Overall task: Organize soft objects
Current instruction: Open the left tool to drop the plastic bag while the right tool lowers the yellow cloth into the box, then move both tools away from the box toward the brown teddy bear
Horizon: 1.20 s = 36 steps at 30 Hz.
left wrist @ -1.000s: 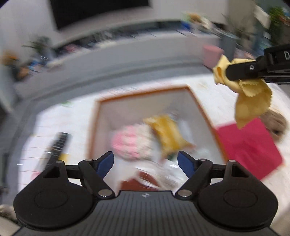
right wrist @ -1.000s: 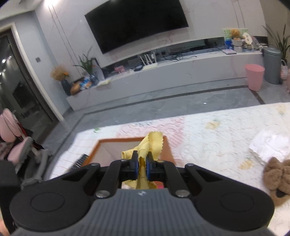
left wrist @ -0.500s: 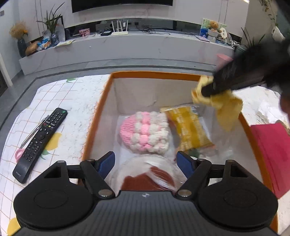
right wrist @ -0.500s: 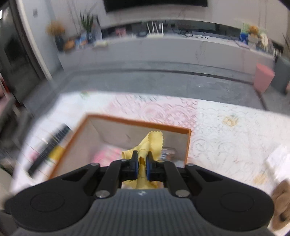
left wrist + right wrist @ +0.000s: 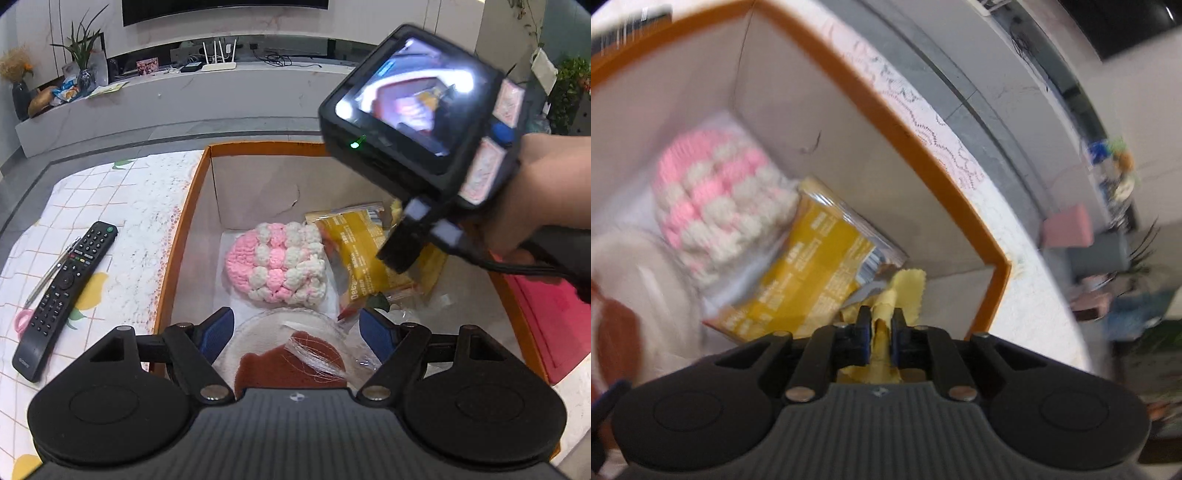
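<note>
A patterned tablecloth (image 5: 122, 206) is seen bearing an orange-rimmed box (image 5: 177, 236). The left gripper (image 5: 295, 332) is held spread and empty. A thin yellow cloth (image 5: 901, 291), judged light and limp, is pinched at its gathered middle by the right gripper (image 5: 881, 334) inside the box.

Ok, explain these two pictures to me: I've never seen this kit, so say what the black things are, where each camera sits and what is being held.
No robot here: a person holds a black two-finger gripper in each hand, each carrying a forward-looking camera. The left camera shows the open, empty left gripper above an orange-rimmed box holding a pink-and-white knitted piece and a yellow snack packet. A black remote control lies on the patterned cloth beside the box. The right camera shows the right gripper shut on a thin yellow cloth, lowered into that box.
</note>
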{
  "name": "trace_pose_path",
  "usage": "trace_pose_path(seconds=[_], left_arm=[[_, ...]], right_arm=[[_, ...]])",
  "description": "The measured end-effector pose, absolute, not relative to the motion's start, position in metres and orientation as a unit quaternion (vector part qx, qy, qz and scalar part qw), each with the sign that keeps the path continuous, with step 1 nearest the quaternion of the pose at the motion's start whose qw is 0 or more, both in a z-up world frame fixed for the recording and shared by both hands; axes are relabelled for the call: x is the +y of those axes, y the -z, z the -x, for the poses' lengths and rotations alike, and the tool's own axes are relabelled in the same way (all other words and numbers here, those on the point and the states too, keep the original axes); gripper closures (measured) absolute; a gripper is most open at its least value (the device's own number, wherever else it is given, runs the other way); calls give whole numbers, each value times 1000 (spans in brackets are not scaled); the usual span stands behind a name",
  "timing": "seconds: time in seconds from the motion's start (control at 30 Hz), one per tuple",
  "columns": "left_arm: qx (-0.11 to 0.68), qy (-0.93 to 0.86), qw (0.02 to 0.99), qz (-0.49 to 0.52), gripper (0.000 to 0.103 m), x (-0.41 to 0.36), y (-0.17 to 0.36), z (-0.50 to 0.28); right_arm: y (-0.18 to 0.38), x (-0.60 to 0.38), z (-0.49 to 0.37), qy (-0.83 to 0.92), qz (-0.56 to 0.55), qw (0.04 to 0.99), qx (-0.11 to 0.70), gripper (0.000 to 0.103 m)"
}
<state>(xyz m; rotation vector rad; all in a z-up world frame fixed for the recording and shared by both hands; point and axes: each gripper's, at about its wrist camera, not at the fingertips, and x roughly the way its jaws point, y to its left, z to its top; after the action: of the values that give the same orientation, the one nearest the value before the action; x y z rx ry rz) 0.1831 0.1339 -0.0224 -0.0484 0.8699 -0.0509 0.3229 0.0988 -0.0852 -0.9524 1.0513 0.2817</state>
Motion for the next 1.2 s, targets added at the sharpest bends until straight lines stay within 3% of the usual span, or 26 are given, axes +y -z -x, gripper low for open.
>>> trace_pose_path(seconds=[0.03,0.07,0.37,0.47,0.57,0.87,1.07,1.2], left_arm=[[422,24,906,24,12,134,22,-183],[423,23,906,22,12,133,22,-182],[422,26,906,32,12,135,17,-180],[412,17,910,48,12,138,8,-176],[398,19,915,60,12,137,-3,-171],[336,77,938,37,12,91,-47,-136],[323,116,939,13,12,44,-54,-124],[314,136,940,3,12,16,-57,-113]], right_arm=[[87,100,-324,-130,437,748,481,85],[86,100,-326,-134,429,752,482,75],[67,88,-328,-147,360,783,486,72],[43,80,-318,-163,308,806,478,58],[13,66,-314,-169,230,832,475,57],[-69,-12,-260,-105,41,928,355,55],[-90,-95,-215,-65,-14,943,325,53],[-81,-140,-189,-22,11,946,323,52]])
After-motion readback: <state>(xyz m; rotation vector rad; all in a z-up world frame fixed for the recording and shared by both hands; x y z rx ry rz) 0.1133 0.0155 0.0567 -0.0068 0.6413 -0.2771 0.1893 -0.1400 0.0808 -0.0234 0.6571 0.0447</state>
